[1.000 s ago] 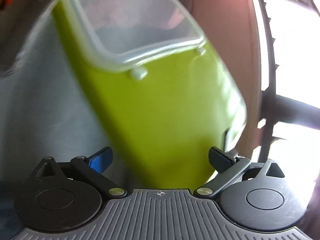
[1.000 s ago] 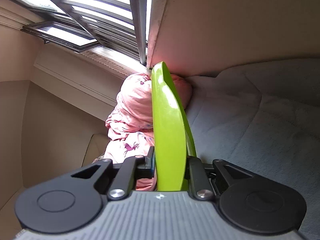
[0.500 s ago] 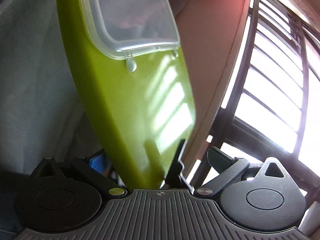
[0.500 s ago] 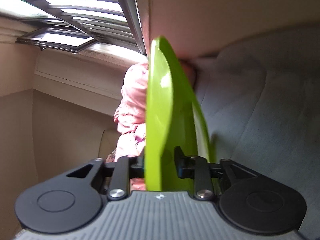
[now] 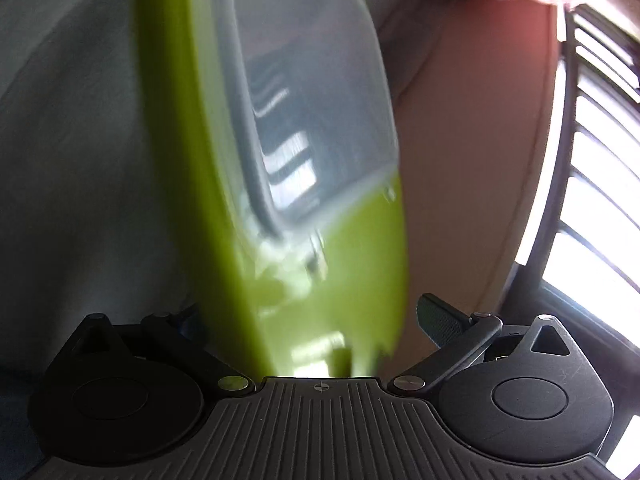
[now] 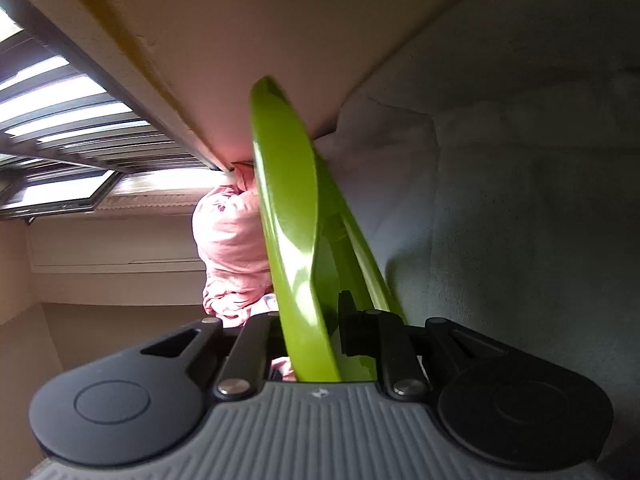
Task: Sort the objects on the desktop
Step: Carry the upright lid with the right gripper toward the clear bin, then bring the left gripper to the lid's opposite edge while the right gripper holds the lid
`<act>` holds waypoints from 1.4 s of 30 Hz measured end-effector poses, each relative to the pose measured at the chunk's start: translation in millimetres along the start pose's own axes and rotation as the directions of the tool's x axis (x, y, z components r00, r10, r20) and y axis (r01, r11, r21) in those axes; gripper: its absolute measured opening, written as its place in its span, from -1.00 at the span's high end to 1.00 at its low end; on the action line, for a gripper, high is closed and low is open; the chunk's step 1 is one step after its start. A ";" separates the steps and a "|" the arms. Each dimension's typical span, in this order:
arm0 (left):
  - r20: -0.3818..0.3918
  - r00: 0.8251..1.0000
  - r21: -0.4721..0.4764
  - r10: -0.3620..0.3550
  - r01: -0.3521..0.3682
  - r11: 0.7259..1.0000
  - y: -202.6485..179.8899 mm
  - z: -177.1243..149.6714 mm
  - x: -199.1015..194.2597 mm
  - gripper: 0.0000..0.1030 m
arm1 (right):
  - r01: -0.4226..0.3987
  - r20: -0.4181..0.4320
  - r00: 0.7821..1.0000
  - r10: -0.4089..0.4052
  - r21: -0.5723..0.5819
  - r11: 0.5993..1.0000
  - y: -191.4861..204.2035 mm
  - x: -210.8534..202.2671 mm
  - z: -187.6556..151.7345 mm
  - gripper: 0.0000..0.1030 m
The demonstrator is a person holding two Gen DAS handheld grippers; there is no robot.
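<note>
A lime-green plastic case (image 5: 320,280) with a clear frosted lid panel (image 5: 312,120) fills the left wrist view, standing on edge between the fingers of my left gripper (image 5: 316,320). The jaws stand wide apart; the right fingertip (image 5: 438,322) is clear of the case, the left one is hidden behind it. In the right wrist view my right gripper (image 6: 310,332) is shut on the thin edge of the same green case (image 6: 292,216), which runs up and away from the fingers.
A grey padded fabric surface (image 6: 520,200) lies to the right, also in the left wrist view (image 5: 80,160). A beige panel (image 6: 240,40) and window bars (image 5: 592,160) are close. A pink cloth bundle (image 6: 232,248) lies behind the case.
The case has turned further on edge in the left wrist view, its clear lid swinging toward the camera. The right gripper has tilted with the case still held.
</note>
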State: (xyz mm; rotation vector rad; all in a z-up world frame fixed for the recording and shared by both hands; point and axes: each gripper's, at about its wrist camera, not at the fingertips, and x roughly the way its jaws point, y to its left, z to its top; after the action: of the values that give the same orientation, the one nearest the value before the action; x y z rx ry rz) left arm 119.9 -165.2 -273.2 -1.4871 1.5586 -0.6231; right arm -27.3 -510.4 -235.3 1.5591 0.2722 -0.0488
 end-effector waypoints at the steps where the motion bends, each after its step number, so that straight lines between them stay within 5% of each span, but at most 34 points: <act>1: -0.001 1.000 -0.017 0.000 0.000 1.000 -1.5 0.2 2.9 -1.00 | -0.011 0.007 1.000 0.011 -0.038 0.999 6.7 -3.9 -2.9 0.63; 3: -0.003 0.999 -0.014 -0.035 0.035 0.999 -7.9 -3.6 2.9 -1.00 | -0.031 0.038 0.999 0.038 -0.175 0.984 26.1 -16.8 -15.2 0.58; 6: -0.029 0.994 0.132 -0.105 0.108 0.985 -36.2 -16.2 -8.9 -0.83 | -0.019 0.108 0.992 0.063 -0.366 0.931 52.7 -37.0 -38.2 0.56; 10: -0.055 0.982 0.329 -0.182 0.190 0.925 -80.4 -26.1 -47.4 0.22 | -0.061 0.123 0.983 0.140 -0.497 0.866 88.0 -52.8 -58.0 0.47; 12: -0.064 0.968 0.408 -0.242 0.246 0.879 -103.7 -34.5 -77.1 0.29 | -0.122 0.080 0.978 0.193 -0.533 0.838 105.0 -55.8 -68.5 0.43; 17: 0.042 0.961 0.636 -0.275 0.186 0.749 -138.9 -60.9 -176.4 0.30 | -0.286 -0.103 0.954 0.281 -0.592 0.753 141.4 -44.0 -108.9 0.42; 19: 0.097 0.960 0.681 -0.264 0.129 0.721 -133.0 -65.8 -220.0 0.30 | -0.354 -0.199 0.935 0.294 -0.581 0.733 150.2 -30.8 -127.5 0.42; 22: 0.240 0.944 0.714 -0.227 -0.014 0.700 -119.3 -62.4 -271.6 0.30 | -0.415 -0.326 0.906 0.269 -0.561 0.717 157.7 -6.5 -158.4 0.39; 24: 0.346 0.918 0.712 -0.195 -0.121 0.692 -89.0 -57.4 -297.2 0.20 | -0.430 -0.405 0.887 0.223 -0.545 0.720 153.4 12.3 -178.5 0.39; 27: 0.423 0.893 0.644 -0.153 -0.178 0.744 -28.8 -35.7 -322.5 0.18 | -0.426 -0.506 0.852 0.136 -0.518 0.741 136.0 39.6 -206.0 0.32; 29: 0.407 0.900 0.606 -0.155 -0.139 0.783 0.5 -18.2 -331.7 0.05 | -0.389 -0.543 0.837 0.063 -0.511 0.766 119.3 54.2 -219.5 0.25; 30: 0.394 0.907 0.590 -0.149 -0.125 0.798 8.8 -14.7 -328.6 -0.01 | -0.357 -0.558 0.830 0.021 -0.502 0.788 108.1 61.1 -222.8 0.37; 31: 0.380 0.914 0.585 -0.140 -0.120 0.802 13.9 -13.3 -322.6 -0.19 | -0.336 -0.575 0.818 -0.009 -0.491 0.803 96.0 67.3 -223.1 0.49; 34: 0.303 0.949 0.609 -0.085 -0.124 0.783 9.6 -21.2 -286.4 -0.83 | -0.257 -0.554 0.826 -0.103 -0.533 0.806 70.3 71.2 -220.4 0.46; 37: 0.190 0.982 0.599 0.019 -0.132 0.790 7.8 -14.2 -257.7 -0.84 | -0.170 -0.538 0.828 -0.159 -0.511 0.842 50.5 72.6 -205.9 0.43; 39: 0.146 0.982 0.615 0.120 -0.186 0.767 8.6 -14.4 -245.3 -0.88 | -0.129 -0.515 0.839 -0.176 -0.503 0.855 32.4 59.3 -212.1 0.41; 42: 0.119 0.959 0.669 0.258 -0.269 0.693 10.1 -26.2 -236.9 -0.89 | -0.066 -0.473 0.857 -0.203 -0.493 0.868 15.4 55.8 -198.9 0.35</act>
State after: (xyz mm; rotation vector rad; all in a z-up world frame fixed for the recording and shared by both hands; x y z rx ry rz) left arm 70.8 59.7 -210.6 -0.6869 1.2833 -0.8866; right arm 1.8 -305.4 -229.2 1.0166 0.7107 0.3657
